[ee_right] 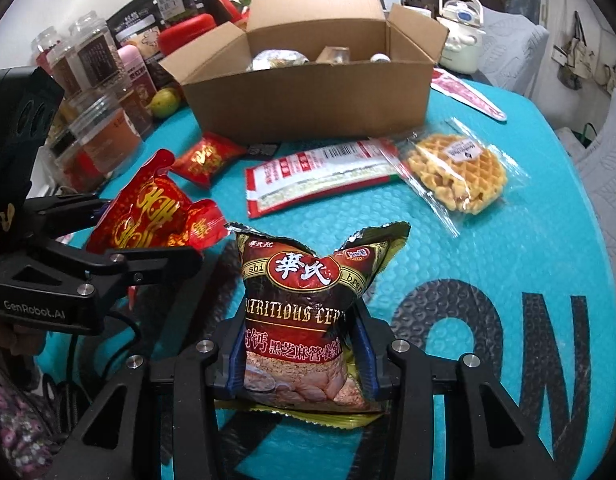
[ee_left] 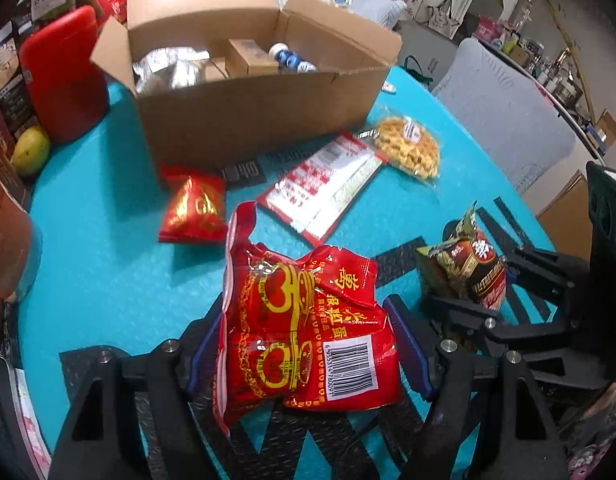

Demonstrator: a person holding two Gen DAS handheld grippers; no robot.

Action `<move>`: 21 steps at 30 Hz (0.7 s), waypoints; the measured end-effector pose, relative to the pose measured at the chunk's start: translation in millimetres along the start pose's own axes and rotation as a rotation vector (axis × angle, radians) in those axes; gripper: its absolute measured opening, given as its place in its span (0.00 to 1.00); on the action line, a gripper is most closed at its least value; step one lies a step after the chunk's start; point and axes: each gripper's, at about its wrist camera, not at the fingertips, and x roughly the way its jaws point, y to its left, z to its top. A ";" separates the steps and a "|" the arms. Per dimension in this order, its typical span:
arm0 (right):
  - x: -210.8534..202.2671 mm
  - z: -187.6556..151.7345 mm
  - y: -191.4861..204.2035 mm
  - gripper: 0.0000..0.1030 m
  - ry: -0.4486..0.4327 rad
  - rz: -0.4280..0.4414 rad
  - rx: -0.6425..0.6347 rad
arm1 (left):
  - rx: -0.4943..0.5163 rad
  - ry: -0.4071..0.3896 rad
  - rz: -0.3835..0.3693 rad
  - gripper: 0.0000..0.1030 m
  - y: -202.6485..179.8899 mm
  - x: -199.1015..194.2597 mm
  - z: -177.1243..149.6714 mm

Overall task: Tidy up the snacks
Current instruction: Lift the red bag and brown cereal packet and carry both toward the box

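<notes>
Left gripper (ee_left: pixel 308 344) clamps red packet (ee_left: pixel 304 320); right gripper (ee_right: pixel 298 354) apparently pinches cereal sachet (ee_right: pixel 304 312)

The red snack bag (ee_left: pixel 304 332) at lower centre is glossy, crinkled foil-like plastic, as is the brown cereal packet (ee_right: pixel 304 320). The cardboard box (ee_left: pixel 260 120) at top is matt brown paperboard. The waffle pack (ee_right: pixel 456 172) wears clear shiny film. The teal table cover (ee_left: pixel 108 272) looks dimpled, bubble-textured plastic.

Table cover (ee_right: pixel 528 240): turquoise, bubbled texture, black lettering. Cardboard box (ee_right: pixel 308 96): plain brown. Left-held packet (ee_left: pixel 304 332): red, gold hearts, white barcode patch. Right-held packet (ee_right: pixel 304 312): dark brown-maroon, gold trim. Waffle (ee_right: pixel 456 172): golden grid, clear wrap.
</notes>
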 end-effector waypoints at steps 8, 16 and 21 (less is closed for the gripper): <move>-19.7 16.7 5.8 0.42 -0.068 0.019 -0.010 | 0.015 -0.098 0.001 0.73 -5.2 -29.4 17.7; -46.1 37.4 9.4 0.42 -0.158 0.029 -0.034 | 0.025 -0.205 0.006 0.73 -9.6 -60.5 40.2; -60.8 54.1 10.1 0.42 -0.214 0.030 -0.051 | 0.037 -0.262 0.007 0.73 -12.9 -77.5 55.4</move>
